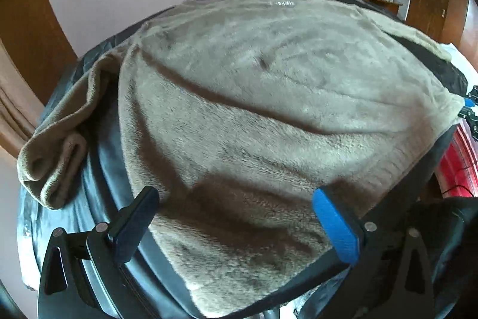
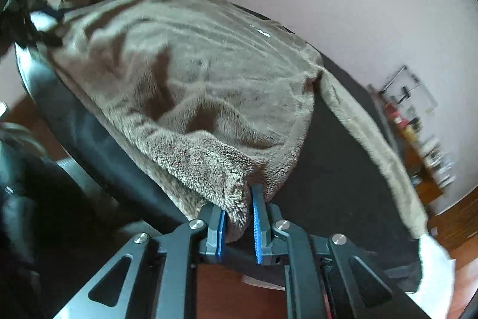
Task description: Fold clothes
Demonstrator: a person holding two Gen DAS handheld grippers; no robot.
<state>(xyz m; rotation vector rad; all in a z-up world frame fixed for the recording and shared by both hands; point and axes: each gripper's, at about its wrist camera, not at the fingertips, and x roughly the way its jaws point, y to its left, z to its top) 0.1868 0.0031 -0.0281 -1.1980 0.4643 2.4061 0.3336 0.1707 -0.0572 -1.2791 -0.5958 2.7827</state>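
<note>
The right gripper (image 2: 239,224) is pinching the hem of the fleece sweater (image 1: 269,109), which is lying across the dark table (image 2: 337,169) in mid-frame; the left gripper (image 1: 236,223) is hovering spread at the lower edge. Carrying the hem evenly, without bunching, should be giving a clean fold. No containers are showing.

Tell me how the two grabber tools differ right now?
The left gripper has its fingers spread wide over the fleece garment, pinching nothing. The right gripper has its fingers nearly together, clamped on a bunched edge of that garment. The left one hangs above flat fabric; the right one lifts a fold off the dark table. Both have black frames and blue pads.
</note>
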